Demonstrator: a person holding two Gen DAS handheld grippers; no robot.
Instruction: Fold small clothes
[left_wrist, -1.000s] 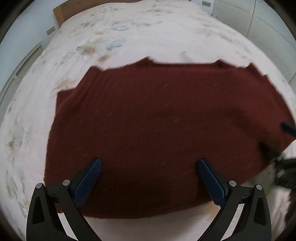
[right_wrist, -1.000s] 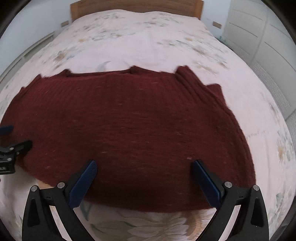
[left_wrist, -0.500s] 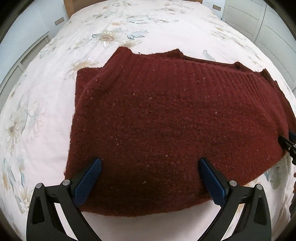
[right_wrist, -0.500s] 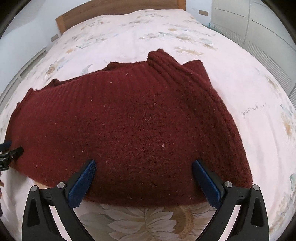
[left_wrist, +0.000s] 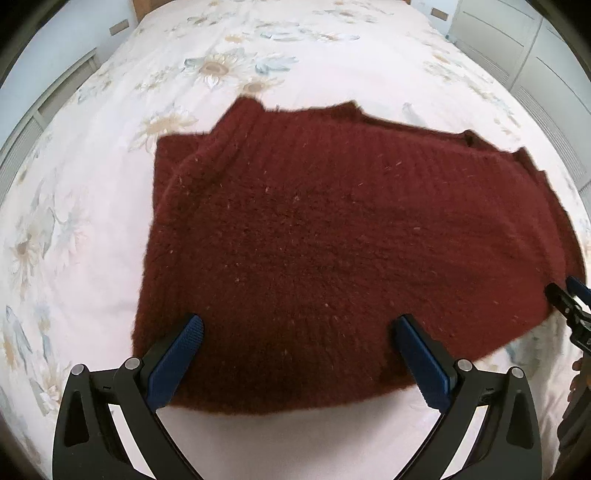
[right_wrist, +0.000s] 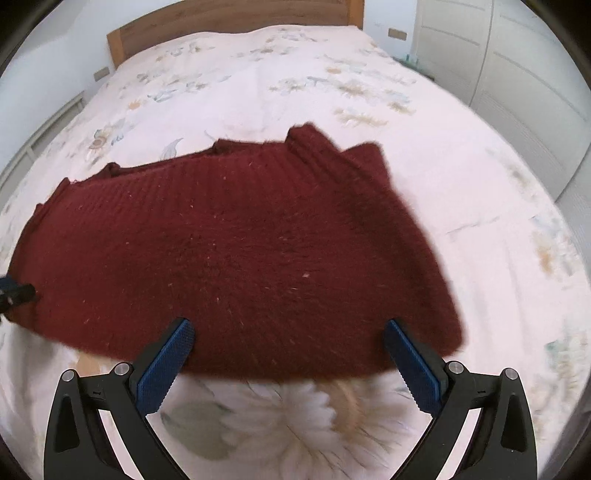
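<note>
A dark red knitted sweater (left_wrist: 332, 251) lies spread flat on the bed, with its sleeves folded in over the body; it also shows in the right wrist view (right_wrist: 229, 254). My left gripper (left_wrist: 299, 332) is open and empty, hovering over the sweater's near hem on its left half. My right gripper (right_wrist: 288, 336) is open and empty over the near hem on the right half. The right gripper's tip shows at the right edge of the left wrist view (left_wrist: 569, 306); the left gripper's tip shows at the left edge of the right wrist view (right_wrist: 14, 291).
The bed carries a white floral cover (left_wrist: 258, 62) that runs all round the sweater. A wooden headboard (right_wrist: 229, 18) stands at the far end. White wardrobe doors (right_wrist: 517, 74) are on the right, a wall and radiator on the left.
Both grippers have drawn back and risen from the sweater, so it looks smaller and farther. Both stay open. The sweater has not moved.
</note>
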